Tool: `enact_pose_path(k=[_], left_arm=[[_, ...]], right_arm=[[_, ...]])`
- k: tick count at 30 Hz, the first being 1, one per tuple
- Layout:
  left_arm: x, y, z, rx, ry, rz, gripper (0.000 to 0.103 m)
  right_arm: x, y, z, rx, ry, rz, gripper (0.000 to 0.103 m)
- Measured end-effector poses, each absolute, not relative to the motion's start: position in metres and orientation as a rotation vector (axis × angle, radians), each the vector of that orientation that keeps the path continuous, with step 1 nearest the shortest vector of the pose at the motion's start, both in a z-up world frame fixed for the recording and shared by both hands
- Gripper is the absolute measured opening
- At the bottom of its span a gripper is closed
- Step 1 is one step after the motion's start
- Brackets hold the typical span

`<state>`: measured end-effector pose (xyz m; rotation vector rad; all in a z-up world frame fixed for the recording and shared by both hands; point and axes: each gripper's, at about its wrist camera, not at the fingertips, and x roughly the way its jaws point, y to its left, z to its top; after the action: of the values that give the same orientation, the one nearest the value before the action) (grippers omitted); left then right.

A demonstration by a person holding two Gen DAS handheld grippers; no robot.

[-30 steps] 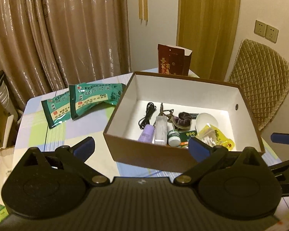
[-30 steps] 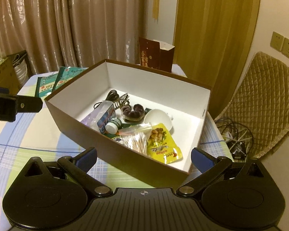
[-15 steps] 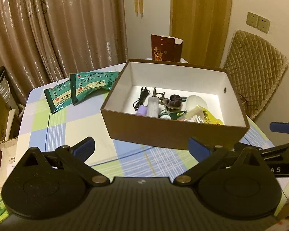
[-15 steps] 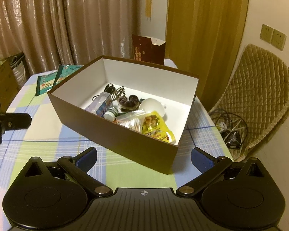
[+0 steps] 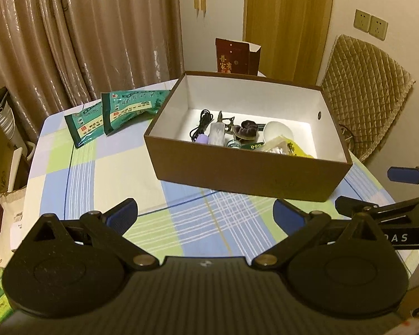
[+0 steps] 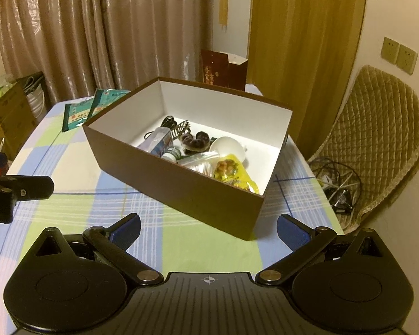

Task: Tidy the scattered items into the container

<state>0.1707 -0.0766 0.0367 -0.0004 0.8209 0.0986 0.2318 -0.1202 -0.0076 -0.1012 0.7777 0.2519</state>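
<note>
A brown box with a white inside [image 5: 245, 170] [image 6: 181, 187] stands on the checked tablecloth. It holds several small items: a black cable [image 5: 201, 128], a clear bottle [image 6: 159, 143], a white bowl [image 6: 227, 148], a yellow snack packet [image 6: 233, 171]. My left gripper [image 5: 205, 213] is open and empty, hovering in front of the box. My right gripper [image 6: 208, 227] is also open and empty, back from the box's near corner. Two green packets [image 5: 117, 114] lie on the table left of the box.
A dark red carton [image 5: 236, 57] stands behind the box. A quilted chair [image 6: 377, 145] sits to the right, with cables on the floor [image 6: 338, 178]. Curtains hang behind the table. Cardboard boxes [image 5: 0, 153] stand at the left past the table edge.
Both grippers have pulled back and up from the box, which now looks smaller and farther away. Both stay open and empty. The box's contents have not moved.
</note>
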Motion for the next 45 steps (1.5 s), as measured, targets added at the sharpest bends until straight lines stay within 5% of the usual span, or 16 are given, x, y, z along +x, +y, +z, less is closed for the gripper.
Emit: enact_pose_path(k=[45], left_arm=[[0.146, -0.084, -0.004, 0.031, 0.950, 0.085, 0.102]], right_arm=[[0.207, -0.107, -0.027, -0.098, 0.865, 0.302, 0.101]])
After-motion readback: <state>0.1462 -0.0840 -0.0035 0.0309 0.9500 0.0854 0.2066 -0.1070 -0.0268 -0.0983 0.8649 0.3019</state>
